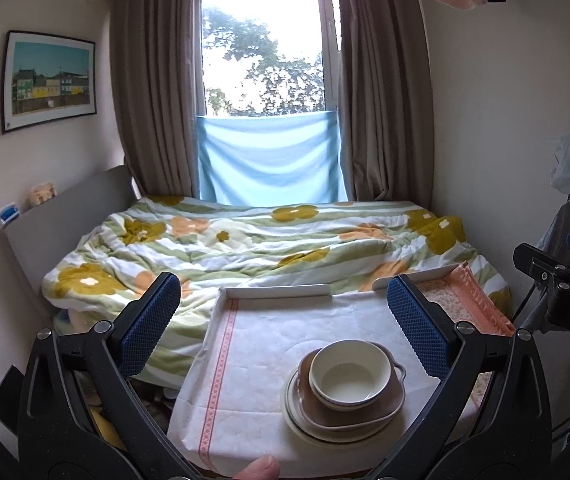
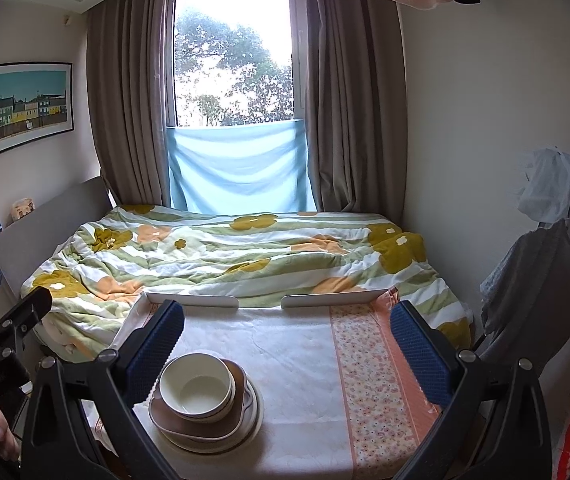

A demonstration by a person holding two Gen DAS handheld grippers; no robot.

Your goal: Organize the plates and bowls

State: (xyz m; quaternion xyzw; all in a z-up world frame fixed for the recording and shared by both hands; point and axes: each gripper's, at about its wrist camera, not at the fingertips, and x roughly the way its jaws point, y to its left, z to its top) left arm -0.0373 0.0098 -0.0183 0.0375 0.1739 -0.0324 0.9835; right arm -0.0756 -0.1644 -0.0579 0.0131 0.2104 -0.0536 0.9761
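A cream bowl (image 1: pixel 344 376) sits nested in a brown, handled dish (image 1: pixel 389 400), which rests on a stack of pale plates (image 1: pixel 297 412), all piled together on a small table (image 1: pixel 253 344) at the foot of a bed. The stack stands near the table's near edge, between the middle and the left side as the right wrist camera sees it, clear of the far edge with its two low white rails (image 2: pixel 193 300).

The left gripper (image 1: pixel 285 320) hangs above the table with its blue-padded jaws wide apart and nothing between them; the stack lies below, closer to the right-hand finger. The right gripper (image 2: pixel 288 338) likewise hovers with its jaws spread and empty, the stack showing just beside its left finger. Neither tool touches the crockery. A fingertip (image 1: pixel 259 468) shows at the bottom edge of the left wrist view.

The table wears a white cloth (image 2: pixel 285 360) with a pink patterned border on the left, and a peach floral cloth (image 2: pixel 369 380) covers its right side. Behind it, a rumpled duvet (image 2: pixel 225 256) in green stripes and mustard and orange flowers covers the bed. Brown curtains (image 2: pixel 125 100) frame a bright window (image 2: pixel 233 56), its lower part covered by a light blue sheet (image 2: pixel 237 172). A framed picture (image 2: pixel 29 104) of coloured houses hangs on the left wall. Clothes (image 2: pixel 541 272) hang on a rack at the right.
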